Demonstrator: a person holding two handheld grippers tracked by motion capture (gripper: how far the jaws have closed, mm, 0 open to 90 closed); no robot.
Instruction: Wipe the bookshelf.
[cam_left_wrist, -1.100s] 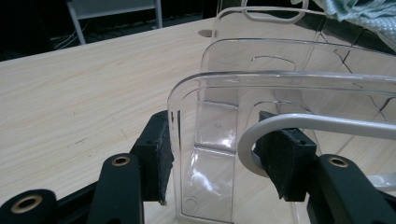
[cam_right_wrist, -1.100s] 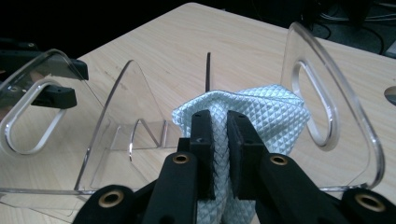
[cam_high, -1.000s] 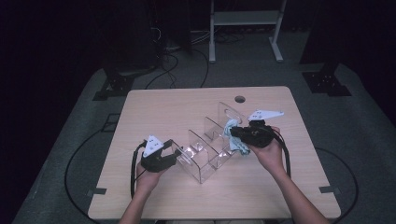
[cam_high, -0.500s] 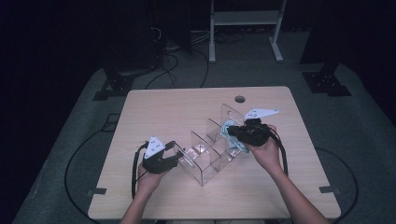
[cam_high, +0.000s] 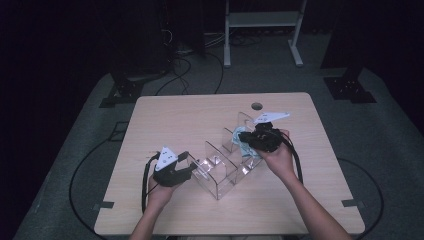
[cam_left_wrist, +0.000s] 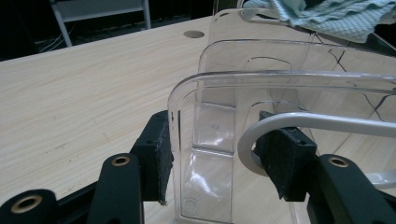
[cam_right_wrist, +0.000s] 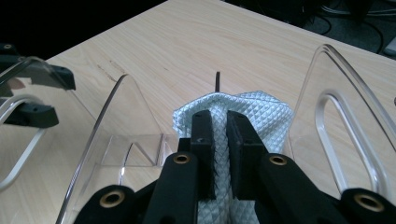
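Observation:
A clear acrylic rack (cam_high: 220, 172) with several upright dividers stands on the wooden table (cam_high: 175, 120). My left gripper (cam_high: 190, 167) is at the rack's near-left end, with its pads (cam_left_wrist: 156, 158) clamped either side of the curved end wall (cam_left_wrist: 219, 98). My right gripper (cam_high: 241, 136) is over the rack's far end, shut on a pale blue-green waffle cloth (cam_high: 246, 149). In the right gripper view the cloth (cam_right_wrist: 254, 109) bulges around the jaws of the right gripper (cam_right_wrist: 219, 126), between two dividers (cam_right_wrist: 116, 107). The cloth (cam_left_wrist: 327, 16) also shows beyond the rack in the left gripper view.
A round cable hole (cam_high: 257, 106) lies in the tabletop beyond the rack. A white metal frame (cam_high: 260, 20) stands on the floor behind the table, with cables (cam_high: 185, 60) on the dark carpet. The other gripper (cam_right_wrist: 32, 93) shows at the rack's end.
The right gripper with the cloth has shifted slightly to the left and away along the rack. The left gripper has kept still on the rack's end.

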